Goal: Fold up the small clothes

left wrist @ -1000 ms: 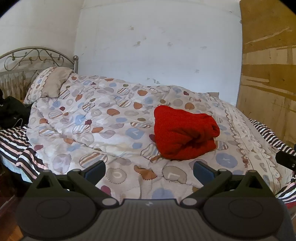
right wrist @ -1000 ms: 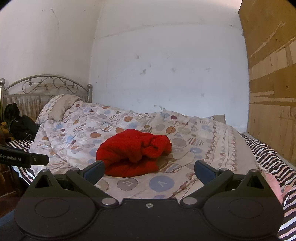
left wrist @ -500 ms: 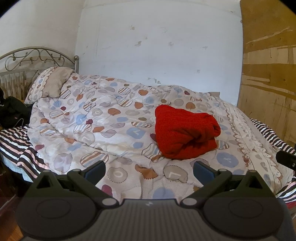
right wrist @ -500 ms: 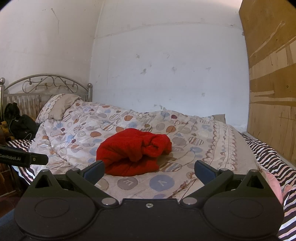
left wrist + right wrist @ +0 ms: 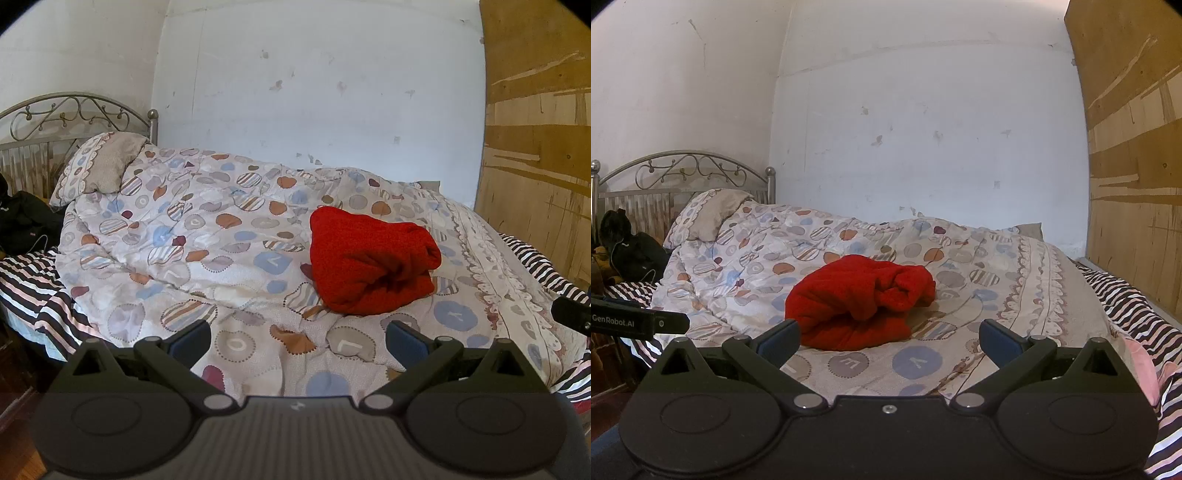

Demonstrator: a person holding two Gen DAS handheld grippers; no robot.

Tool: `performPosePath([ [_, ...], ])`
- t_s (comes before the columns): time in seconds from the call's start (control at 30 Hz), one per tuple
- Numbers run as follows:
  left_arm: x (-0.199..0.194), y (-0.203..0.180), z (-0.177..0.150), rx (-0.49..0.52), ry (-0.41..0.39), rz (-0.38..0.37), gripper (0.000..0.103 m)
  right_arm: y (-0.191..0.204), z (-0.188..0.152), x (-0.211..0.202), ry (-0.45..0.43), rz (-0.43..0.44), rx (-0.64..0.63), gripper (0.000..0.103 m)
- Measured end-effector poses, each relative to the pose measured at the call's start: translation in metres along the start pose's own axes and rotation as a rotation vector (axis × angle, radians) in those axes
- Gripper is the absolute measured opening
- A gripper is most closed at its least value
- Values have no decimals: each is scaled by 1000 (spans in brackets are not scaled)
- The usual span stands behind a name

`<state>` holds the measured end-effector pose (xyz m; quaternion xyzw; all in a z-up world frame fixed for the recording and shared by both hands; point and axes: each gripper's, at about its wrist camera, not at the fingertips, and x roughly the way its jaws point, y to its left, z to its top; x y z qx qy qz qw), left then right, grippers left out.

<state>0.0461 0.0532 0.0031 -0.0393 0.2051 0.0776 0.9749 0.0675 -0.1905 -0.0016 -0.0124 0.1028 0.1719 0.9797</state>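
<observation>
A crumpled red knit garment (image 5: 373, 260) (image 5: 862, 299) lies bunched on a patterned quilt (image 5: 207, 254) (image 5: 982, 295) in the middle of the bed. My left gripper (image 5: 297, 341) hangs open short of the garment, which sits ahead and slightly right of it. In the right wrist view the right gripper (image 5: 888, 341) is also open, nothing between its fingers, with the garment just ahead and to the left. The left gripper's body (image 5: 635, 320) shows at the left edge of the right wrist view.
A pillow (image 5: 105, 166) leans on a metal headboard (image 5: 70, 118) at the far left. Dark clothing (image 5: 26, 221) lies beside it on a striped sheet (image 5: 40, 295). A plywood board (image 5: 539, 147) stands along the right. A pink item (image 5: 1141, 369) lies at the near right.
Both views have shifted only slightly; the grippers stay open and the red garment has not moved.
</observation>
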Motion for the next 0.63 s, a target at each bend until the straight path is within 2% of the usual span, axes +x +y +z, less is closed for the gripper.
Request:
performPosePath([
  [0.2, -6, 4, -5, -10, -21, 38, 103, 1, -1, -1, 2, 1, -3, 103],
  [0.63, -5, 4, 0, -14, -18, 39, 103, 1, -1, -1, 1, 2, -4, 103],
])
